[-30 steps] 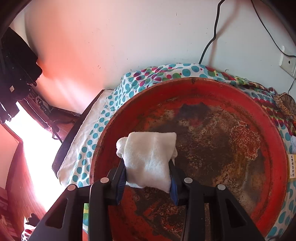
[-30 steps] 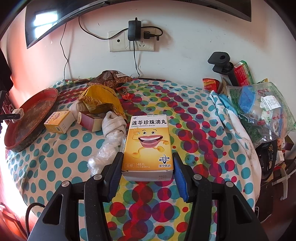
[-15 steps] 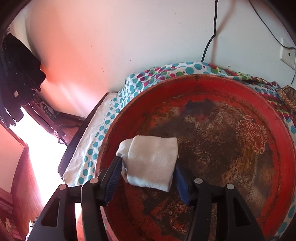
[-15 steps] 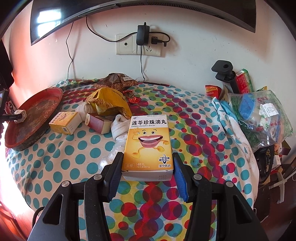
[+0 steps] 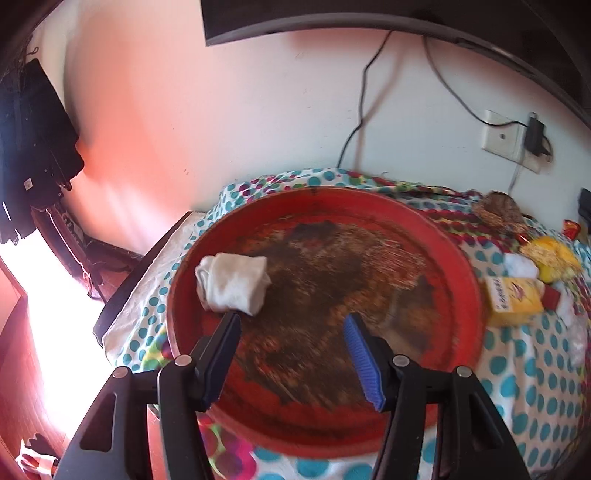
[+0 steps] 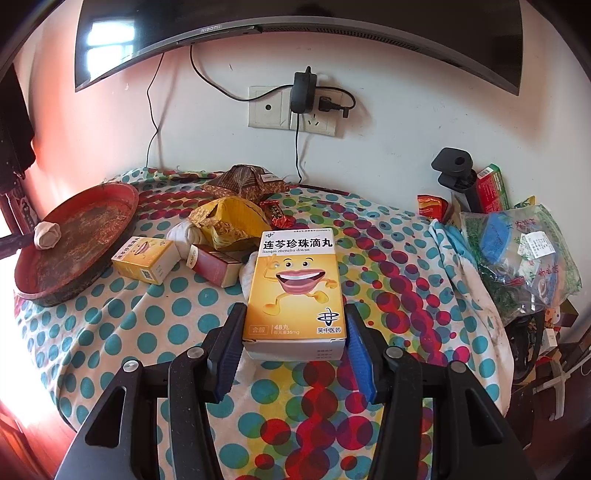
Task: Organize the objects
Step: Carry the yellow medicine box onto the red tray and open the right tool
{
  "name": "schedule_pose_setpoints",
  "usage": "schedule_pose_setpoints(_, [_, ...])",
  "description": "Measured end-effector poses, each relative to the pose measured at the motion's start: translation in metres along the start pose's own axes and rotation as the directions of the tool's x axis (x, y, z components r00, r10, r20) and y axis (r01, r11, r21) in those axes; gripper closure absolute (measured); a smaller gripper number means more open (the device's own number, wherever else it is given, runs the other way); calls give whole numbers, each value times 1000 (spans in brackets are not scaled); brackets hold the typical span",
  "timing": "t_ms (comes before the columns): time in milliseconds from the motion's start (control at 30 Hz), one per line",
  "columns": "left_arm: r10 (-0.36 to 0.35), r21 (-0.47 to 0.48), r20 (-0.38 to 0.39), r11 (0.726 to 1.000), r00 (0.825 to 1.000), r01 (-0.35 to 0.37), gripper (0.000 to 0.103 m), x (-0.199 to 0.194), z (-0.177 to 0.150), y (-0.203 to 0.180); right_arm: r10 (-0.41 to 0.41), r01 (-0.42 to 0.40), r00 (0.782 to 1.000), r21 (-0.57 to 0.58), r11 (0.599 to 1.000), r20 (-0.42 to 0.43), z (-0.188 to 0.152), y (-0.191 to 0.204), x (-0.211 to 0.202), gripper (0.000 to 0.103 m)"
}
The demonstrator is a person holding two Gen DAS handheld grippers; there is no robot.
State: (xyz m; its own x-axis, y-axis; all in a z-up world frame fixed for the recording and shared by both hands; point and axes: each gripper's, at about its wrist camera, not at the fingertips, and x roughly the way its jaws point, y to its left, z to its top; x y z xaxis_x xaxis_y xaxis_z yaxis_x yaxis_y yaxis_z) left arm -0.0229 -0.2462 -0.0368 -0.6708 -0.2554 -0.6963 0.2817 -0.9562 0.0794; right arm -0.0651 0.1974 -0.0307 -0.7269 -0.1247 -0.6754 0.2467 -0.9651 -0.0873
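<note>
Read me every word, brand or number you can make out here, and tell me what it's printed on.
"连芩珍珠滴丸": yellow box in the right gripper.
"lianqin zhenzhu diwan": same box.
"48丸": same box.
"吴中医药": same box.
"xiaomi": bottom edge of the TV, faint.
Too small or blurred: second yellow box, red box, bag label.

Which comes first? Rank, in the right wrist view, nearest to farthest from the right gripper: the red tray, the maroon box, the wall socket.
From the right gripper:
1. Maroon box, just ahead to the left, on the dotted cloth.
2. Red tray, far left at the bed's edge.
3. Wall socket, up on the wall behind the bed.
</note>
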Motion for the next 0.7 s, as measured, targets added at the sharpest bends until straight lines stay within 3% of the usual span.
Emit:
schedule_pose_setpoints(267, [-64,106,21,992,998,61,37,-38,-64,-48,5,-6,1000,41,999,22,6,-2,-1,55])
schedule_pose_setpoints(400, [-124,141,5,982,992,122,37,-46,-89,-63,50,-53,998,74,996,44,9,1,-12,55])
schedule_pose_setpoints(533, [-207,77,-24,975,978,208,37,-41,-95,-67,116,-119,991,43,992,68,20,29,-21,55])
schedule_pose_setpoints(700, [-228,-11,-43,974,973,228,37,-33,-93,-53,220,-217,971,-47,975,88,45,97,-18,55])
